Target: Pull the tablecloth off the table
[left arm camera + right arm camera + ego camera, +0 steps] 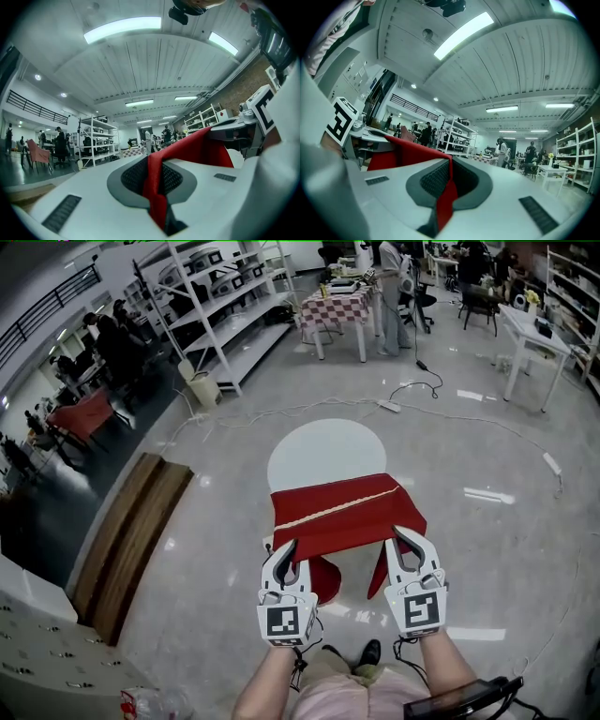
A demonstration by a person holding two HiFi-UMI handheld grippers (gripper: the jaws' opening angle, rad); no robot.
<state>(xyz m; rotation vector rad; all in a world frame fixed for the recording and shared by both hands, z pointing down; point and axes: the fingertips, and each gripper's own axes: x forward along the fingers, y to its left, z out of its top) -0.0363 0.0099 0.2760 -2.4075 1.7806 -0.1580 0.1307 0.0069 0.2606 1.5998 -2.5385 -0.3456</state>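
Tablecloth (347, 512) edge is clenched between the jaws of our left gripper (286, 549) and right gripper (403, 538); pulling unevenly, we risk the thin fold slipping out

Bright, even light comes from long white ceiling strip lights (123, 29) — their glare lies in streaks on the glossy pale grey floor (487, 495). Both gripper views bend strongly, with black corners; the red fabric tablecloth (157, 197) nearest the lens is soft.
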